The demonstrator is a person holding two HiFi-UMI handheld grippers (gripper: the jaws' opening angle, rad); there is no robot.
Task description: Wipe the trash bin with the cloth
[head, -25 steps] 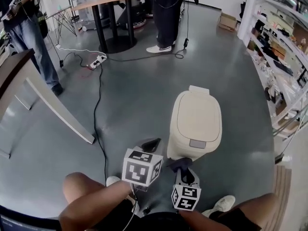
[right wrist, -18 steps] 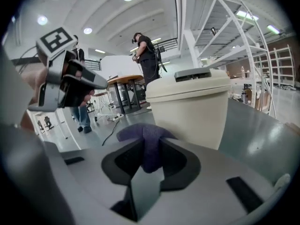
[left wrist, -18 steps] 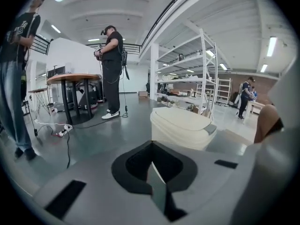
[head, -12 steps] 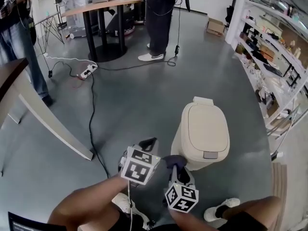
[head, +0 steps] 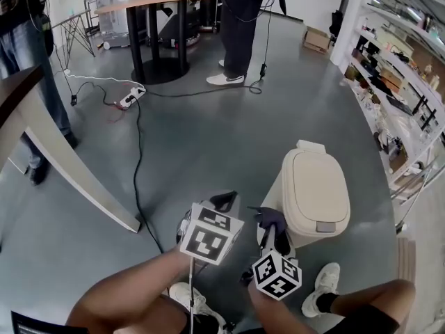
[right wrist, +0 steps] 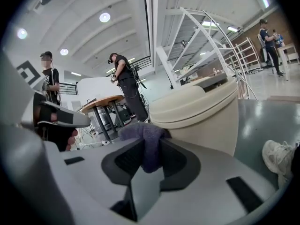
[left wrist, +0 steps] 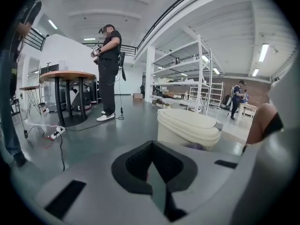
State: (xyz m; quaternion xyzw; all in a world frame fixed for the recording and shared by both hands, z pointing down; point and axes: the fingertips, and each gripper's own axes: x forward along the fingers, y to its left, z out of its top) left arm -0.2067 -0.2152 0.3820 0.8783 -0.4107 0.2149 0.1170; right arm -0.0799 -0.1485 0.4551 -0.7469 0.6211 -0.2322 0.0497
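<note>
While the cream trash bin is stood lid-down on the grey floor, the purple cloth is pinched in the right gripper close beside its wall. The left gripper is held closed on nothing, just beside the right.

Person's left forearm and right forearm, both bare, reach forward and down. The left hand-held gripper, its 2 jaws pressed together on nothing, hangs left of the trash bin. The right hand-held gripper, nearer the trash bin, has its jaws clamped on a purple cloth.
</note>
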